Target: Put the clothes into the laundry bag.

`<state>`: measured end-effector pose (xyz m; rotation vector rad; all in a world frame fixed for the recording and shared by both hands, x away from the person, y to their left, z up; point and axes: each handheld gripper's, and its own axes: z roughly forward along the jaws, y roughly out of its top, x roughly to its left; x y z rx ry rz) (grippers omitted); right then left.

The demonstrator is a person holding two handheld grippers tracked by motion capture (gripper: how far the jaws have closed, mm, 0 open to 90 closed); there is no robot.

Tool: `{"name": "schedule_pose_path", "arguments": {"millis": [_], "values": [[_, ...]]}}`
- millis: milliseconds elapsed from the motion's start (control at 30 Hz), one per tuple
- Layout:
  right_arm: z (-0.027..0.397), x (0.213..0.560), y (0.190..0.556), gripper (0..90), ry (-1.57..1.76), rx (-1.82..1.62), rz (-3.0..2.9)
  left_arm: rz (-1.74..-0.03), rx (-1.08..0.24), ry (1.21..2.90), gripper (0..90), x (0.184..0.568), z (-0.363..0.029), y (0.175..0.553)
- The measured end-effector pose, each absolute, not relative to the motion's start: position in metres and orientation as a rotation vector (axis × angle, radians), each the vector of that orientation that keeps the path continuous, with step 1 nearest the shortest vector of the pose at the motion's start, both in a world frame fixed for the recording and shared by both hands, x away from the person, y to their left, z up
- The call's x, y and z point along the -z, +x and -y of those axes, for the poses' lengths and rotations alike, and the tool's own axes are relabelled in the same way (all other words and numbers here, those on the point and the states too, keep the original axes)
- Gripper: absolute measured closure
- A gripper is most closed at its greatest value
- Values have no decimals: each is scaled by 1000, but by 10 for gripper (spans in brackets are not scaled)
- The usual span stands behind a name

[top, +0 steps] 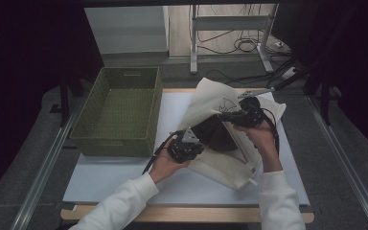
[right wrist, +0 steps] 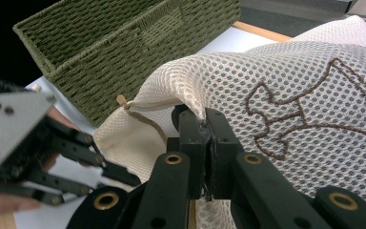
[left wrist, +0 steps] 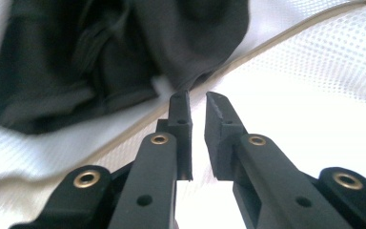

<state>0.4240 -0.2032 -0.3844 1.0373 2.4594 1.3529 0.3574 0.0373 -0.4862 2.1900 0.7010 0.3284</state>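
High view: mesh bag (top: 230,158) lying on table (top: 124,182) beside basket (top: 120,112), dark garment (top: 218,134) at mouth; soft, light, best gripped at hem.
Left gripper view: left gripper (left wrist: 198,102) narrowly parted, nothing held, aimed at garment.
Right gripper view: right gripper (right wrist: 204,125) clamped on lifted bag edge.

The high camera looks down over my bench (top: 124,177); each tongs camera sits close, both sharing the mesh bag (right wrist: 286,76).
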Motion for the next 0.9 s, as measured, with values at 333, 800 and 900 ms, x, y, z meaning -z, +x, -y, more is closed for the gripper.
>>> {"name": "schedule_pose_path", "arguments": {"millis": [333,800,900], "values": [[202,385,424,872,1038,-1348,-2463,-813,-342,2204,584,499,-60,361],[201,386,424,870,1033,-1339,-2469,-856,-350,2237,326,510,-56,363],[200,388,424,870,1032,-1335,-2478,-837,-336,2229,330,513,-58,364]]}}
